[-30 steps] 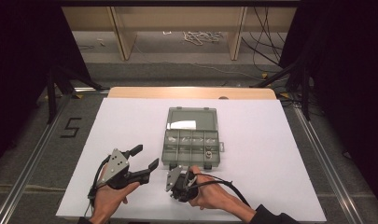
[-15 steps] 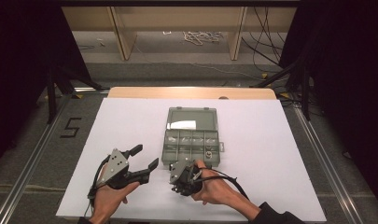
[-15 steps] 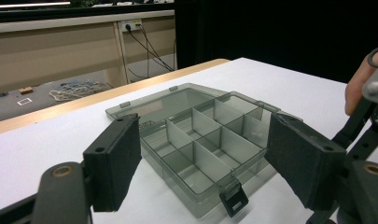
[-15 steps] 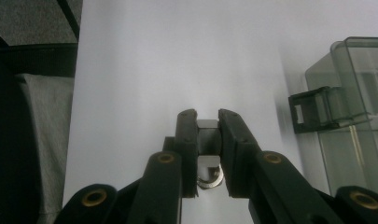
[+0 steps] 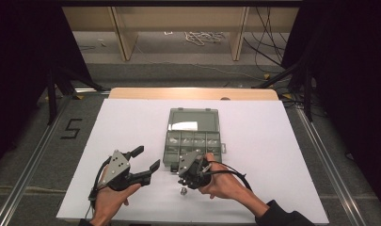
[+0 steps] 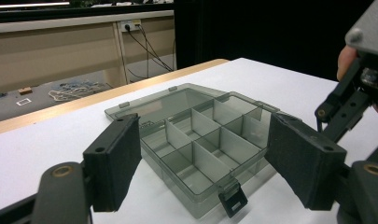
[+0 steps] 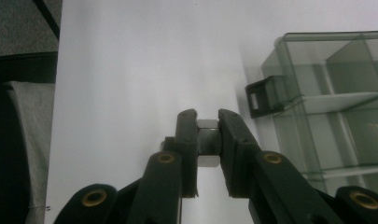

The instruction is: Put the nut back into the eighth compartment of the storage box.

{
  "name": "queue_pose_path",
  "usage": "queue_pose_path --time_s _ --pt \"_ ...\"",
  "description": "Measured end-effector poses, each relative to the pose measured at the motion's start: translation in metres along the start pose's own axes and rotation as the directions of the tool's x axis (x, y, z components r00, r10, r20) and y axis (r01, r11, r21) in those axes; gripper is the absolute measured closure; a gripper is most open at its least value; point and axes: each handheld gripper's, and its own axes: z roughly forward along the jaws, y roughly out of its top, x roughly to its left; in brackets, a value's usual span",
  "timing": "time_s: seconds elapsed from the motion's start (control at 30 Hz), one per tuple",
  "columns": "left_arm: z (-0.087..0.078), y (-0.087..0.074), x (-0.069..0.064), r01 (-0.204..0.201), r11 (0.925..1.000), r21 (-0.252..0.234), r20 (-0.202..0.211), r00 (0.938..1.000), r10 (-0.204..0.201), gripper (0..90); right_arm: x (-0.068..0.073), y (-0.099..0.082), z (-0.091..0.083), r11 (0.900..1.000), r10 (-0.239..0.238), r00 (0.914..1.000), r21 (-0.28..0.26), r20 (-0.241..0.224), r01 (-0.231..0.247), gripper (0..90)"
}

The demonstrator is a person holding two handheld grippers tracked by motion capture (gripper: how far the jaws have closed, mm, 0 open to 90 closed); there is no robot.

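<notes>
A clear grey compartment box (image 5: 194,127) lies open mid-table, its lid laid flat behind it. My right gripper (image 5: 185,175) hovers just off the box's near edge. In the right gripper view the gripper (image 7: 207,117) is shut on a small metal hex nut (image 7: 208,140), with the box (image 7: 336,102) and its black latch (image 7: 262,96) to the right. My left gripper (image 5: 146,158) rests to the left of the box, its jaws wide apart and nothing between them. In the left gripper view the gripper (image 6: 207,156) faces the box (image 6: 200,135), whose compartments look empty.
A small metal piece (image 5: 183,191) lies on the white table top (image 5: 282,155) just in front of the right hand. The right gripper (image 6: 359,79) looms at the right edge of the left gripper view. The wooden table edge (image 5: 193,93) runs behind the box.
My right gripper has risen off the table and shifted slightly right toward the box, still shut on the nut. The left gripper has stayed put.
</notes>
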Motion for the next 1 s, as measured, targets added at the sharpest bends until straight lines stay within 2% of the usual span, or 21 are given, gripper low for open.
queue_pose_path --time_s 0.33,0.63,0.83,1.0 --pt "0.0 0.0 0.0 0.0 1.0 0.002 0.001 1.0 0.0 25.8 -0.016 -0.006 -0.017 0.9985 0.049 0.9981 -0.024 0.036 -0.048 78.7" --pt "0.0 0.0 0.0 -0.001 1.0 0.002 0.002 1.0 0.001 25.7 -0.032 -0.014 -0.032 0.9954 0.091 0.993 -0.036 0.075 -0.089 78.7" --pt "0.0 0.0 0.0 0.0 1.0 0.002 0.002 1.0 0.0 25.8 -0.043 -0.022 -0.039 0.9923 0.123 0.986 -0.03 0.113 -0.12 78.7" --pt "0.001 0.0 0.0 -0.003 1.0 0.002 0.002 1.0 0.003 25.8 -0.054 -0.031 -0.043 0.9872 0.16 0.9761 -0.027 0.148 -0.157 78.7"
